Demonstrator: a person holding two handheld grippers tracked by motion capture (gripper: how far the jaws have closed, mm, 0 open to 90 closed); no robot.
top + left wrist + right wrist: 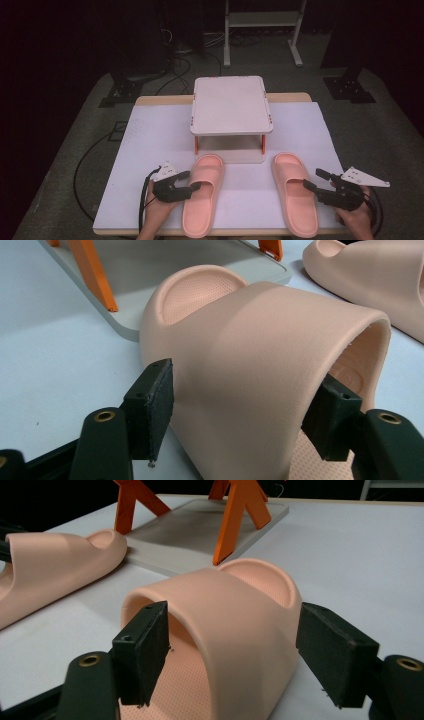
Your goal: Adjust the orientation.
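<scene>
Two pink slippers, left slipper (202,192) and right slipper (295,197), sit below the rack (231,105), nothing lifted yet; left gripper (192,187) and right gripper (312,181) straddle the straps, jaws spread, not clamped.

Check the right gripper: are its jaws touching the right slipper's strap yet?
Apart. In the right gripper view, the right gripper straddles the right slipper strap, with gaps beside both jaws.

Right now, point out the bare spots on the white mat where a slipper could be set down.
Free: the strip between the left slipper and right slipper, the mat left of the small stand, and the mat right of it. The stand's top is bare too. Crowded: the near edge, where the left gripper and right gripper straddle the slippers' straps.
</scene>
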